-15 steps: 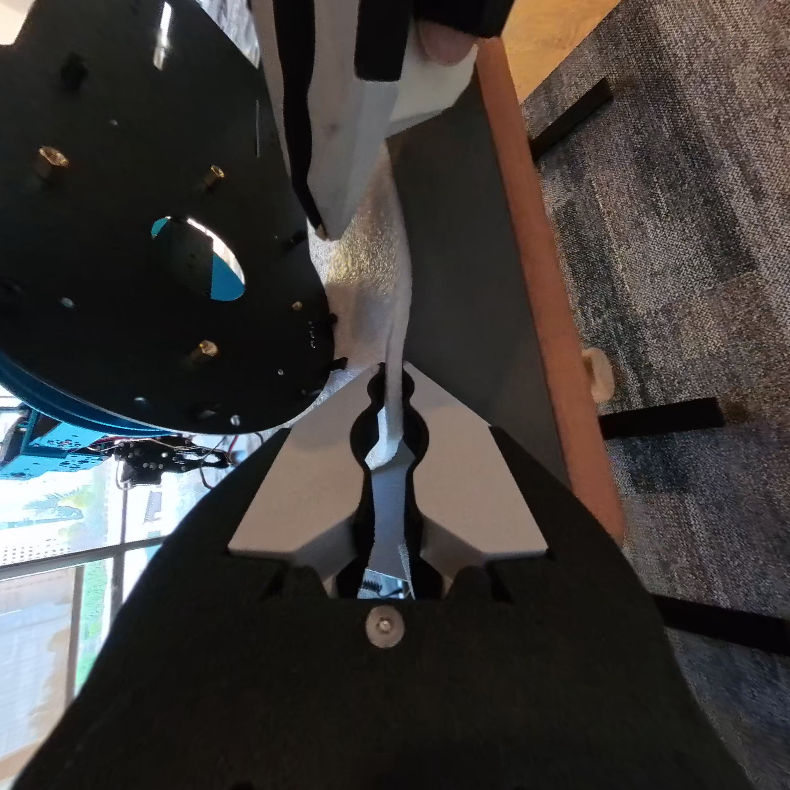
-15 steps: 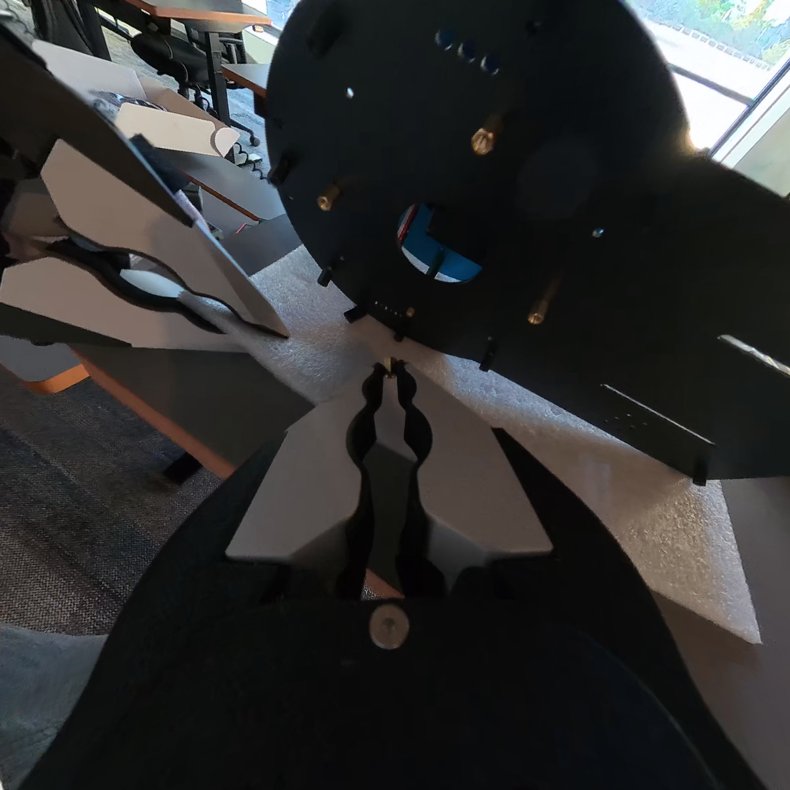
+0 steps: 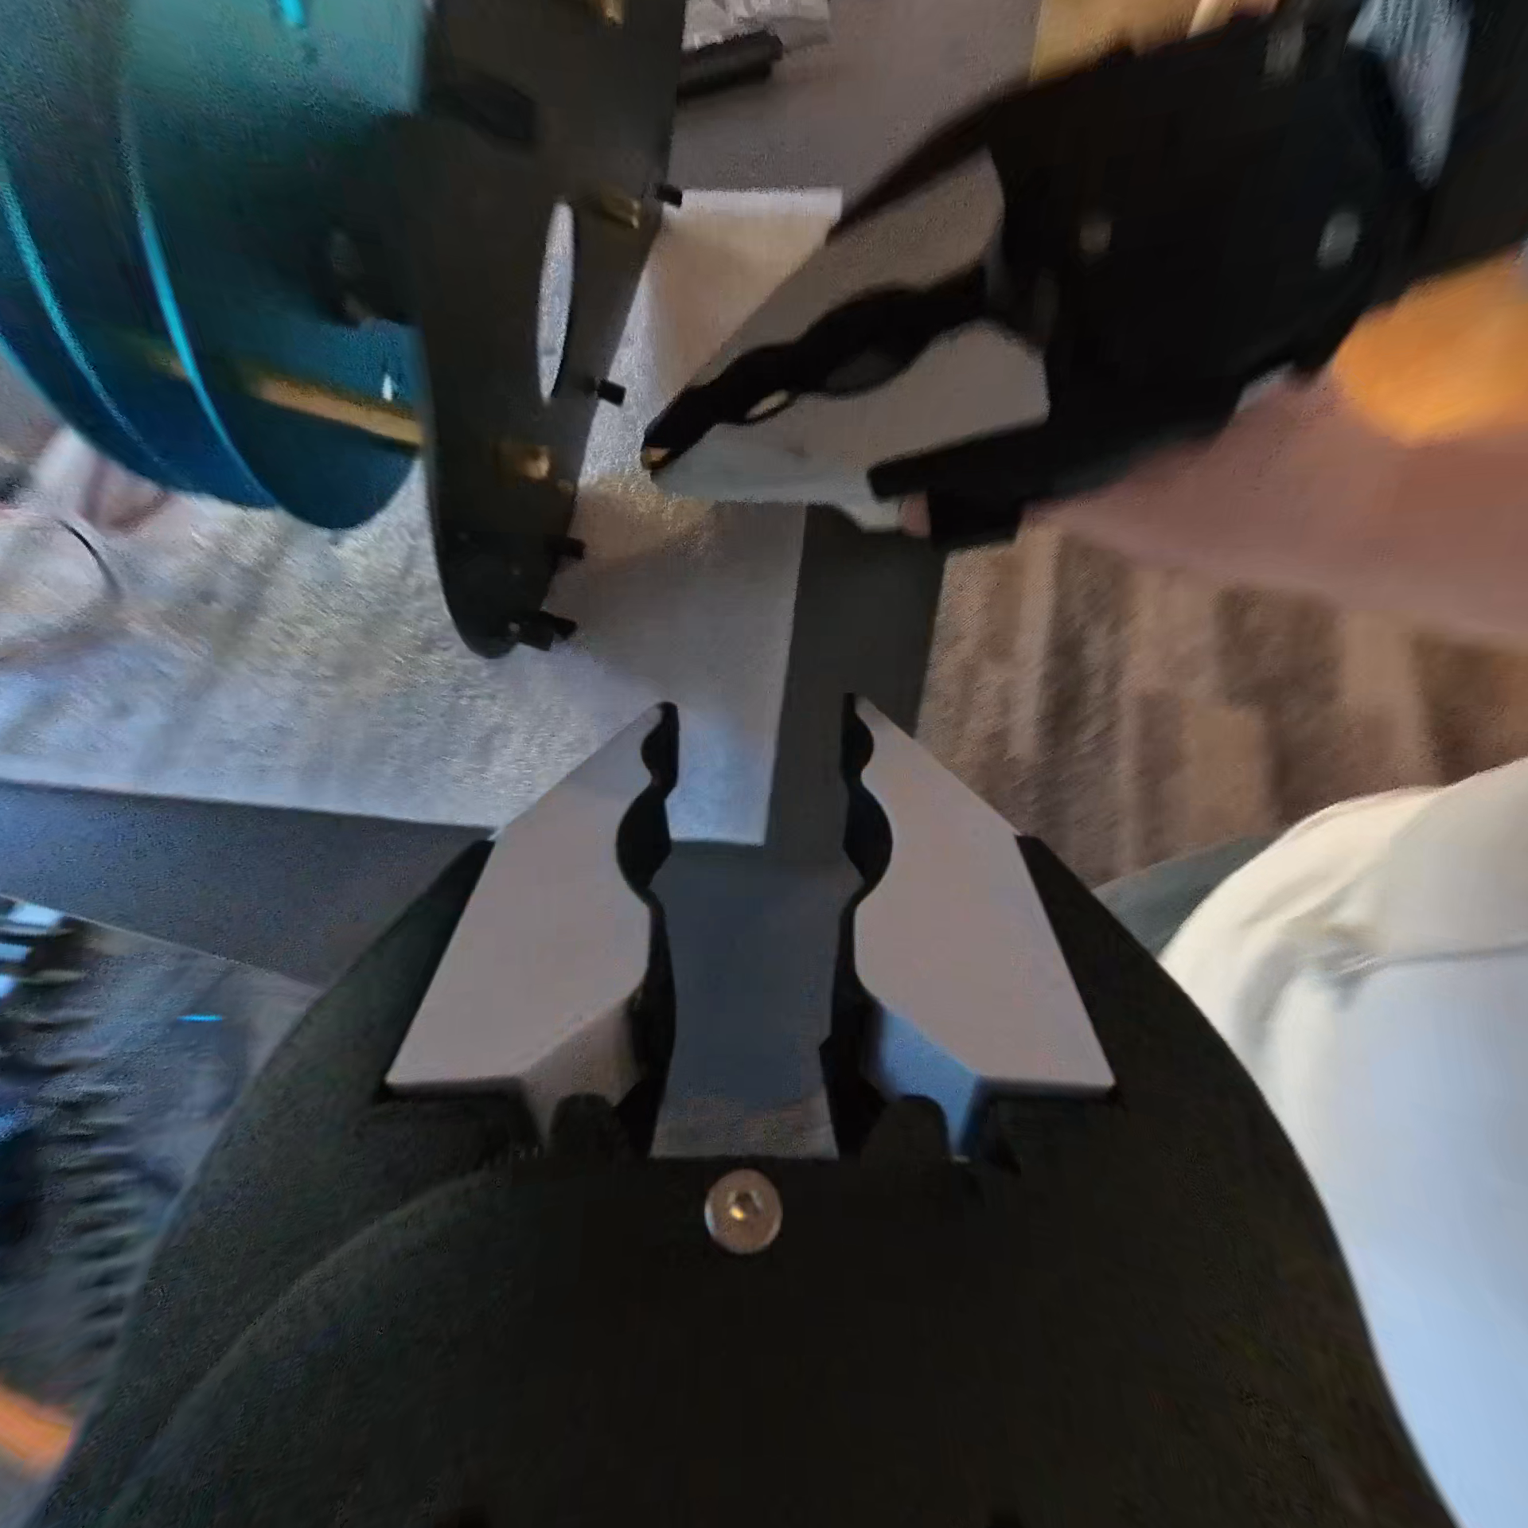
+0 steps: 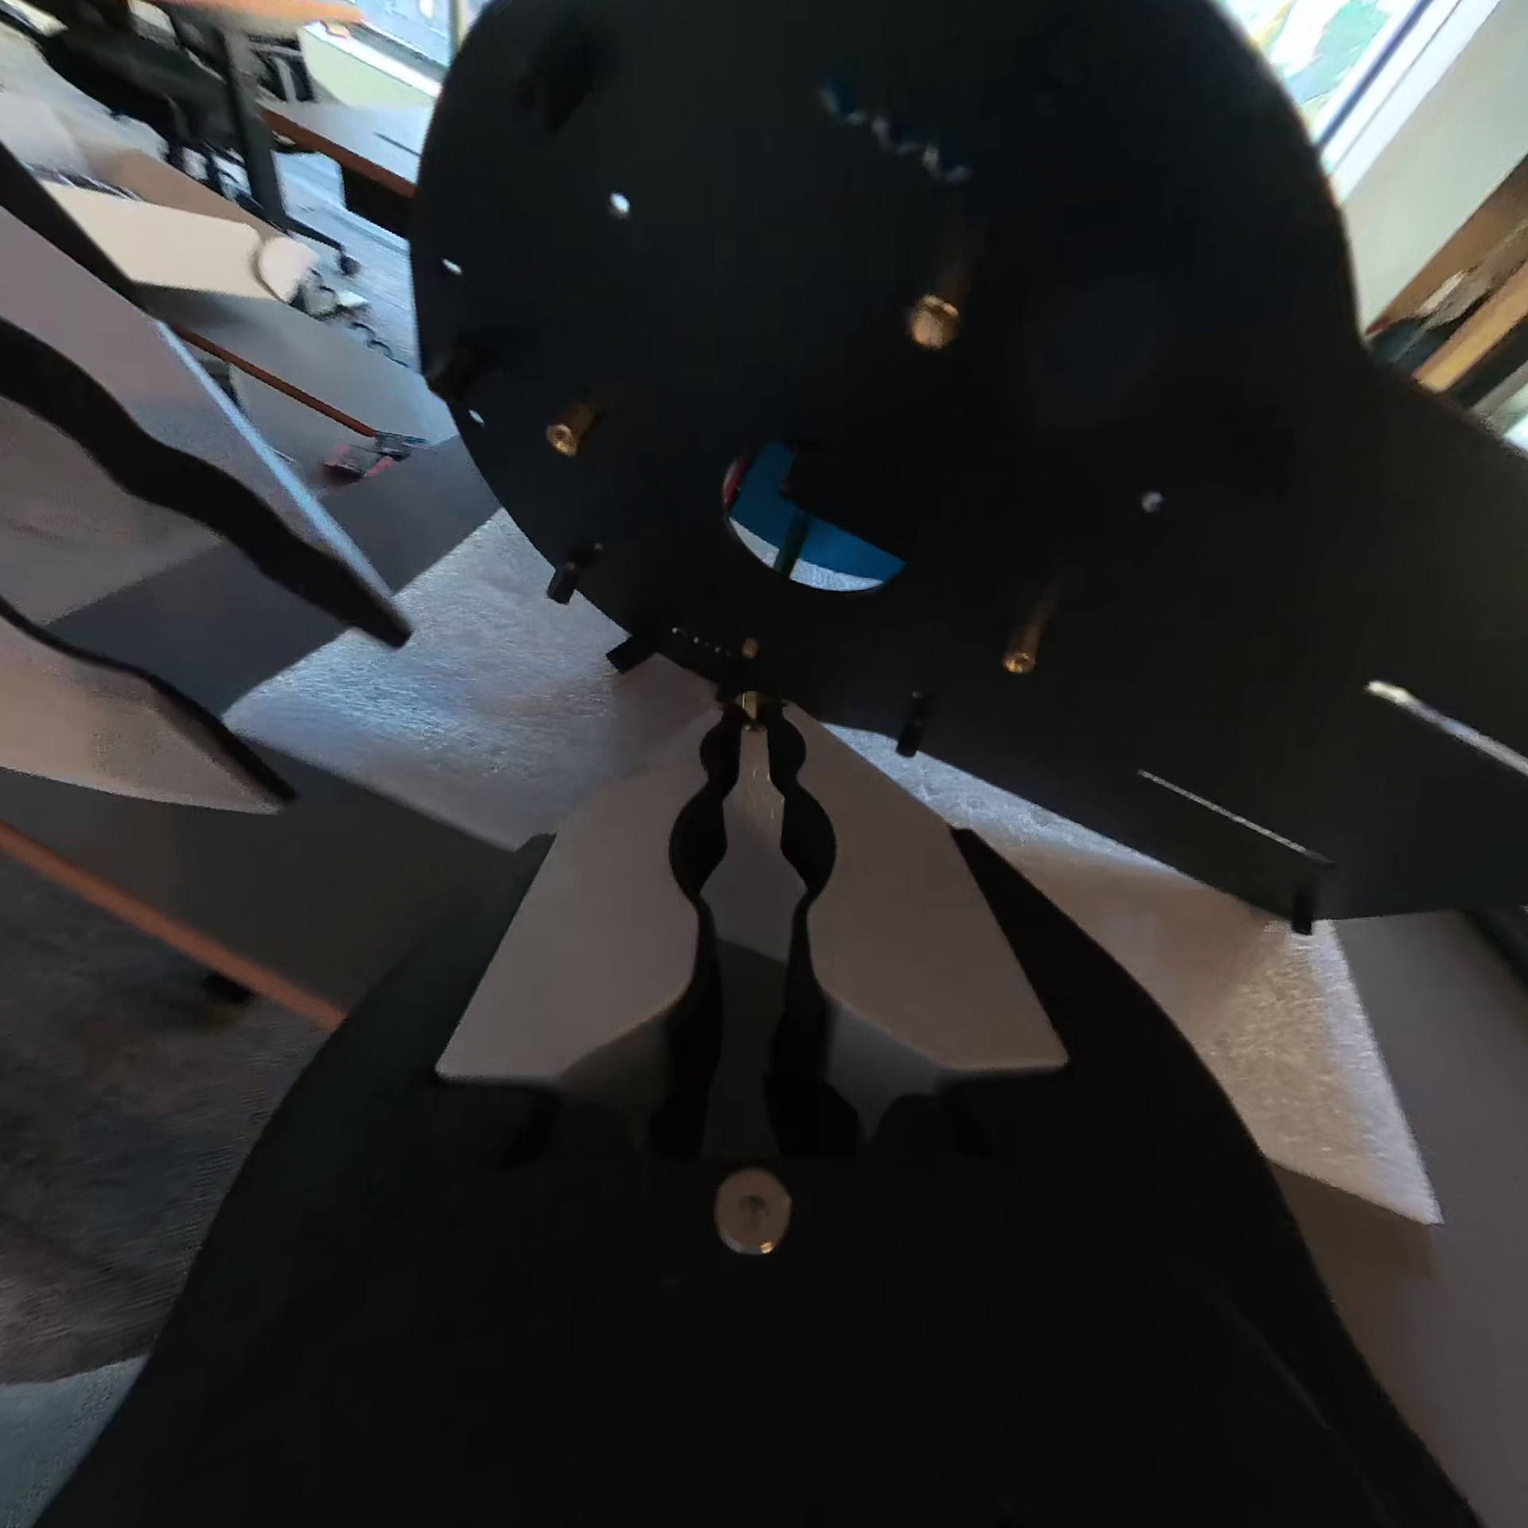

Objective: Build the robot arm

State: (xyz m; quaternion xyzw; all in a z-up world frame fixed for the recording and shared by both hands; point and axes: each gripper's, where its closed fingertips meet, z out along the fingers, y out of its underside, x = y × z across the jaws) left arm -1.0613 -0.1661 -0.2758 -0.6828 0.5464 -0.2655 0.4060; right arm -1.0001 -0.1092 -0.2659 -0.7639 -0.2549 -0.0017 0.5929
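A black round plate with brass standoffs and a teal body behind it stands on edge on a white foam sheet. My right gripper is shut on a small brass standoff, held at the plate's lower rim. It also shows in the left wrist view, its tip just right of the plate. My left gripper is open and empty above the foam sheet's corner. It shows at the left of the right wrist view, jaws apart.
The foam sheet lies on a dark grey table with an orange edge. Grey carpet lies beyond the edge. A person's hand and pale clothing are at the right. Desks and chairs stand behind. There is about 9 centimetres between the tips of the two grippers.
My left gripper has let go of the foam sheet's edge, opened and swung round. My right gripper has brought the brass standoff closer to the plate's lower rim.
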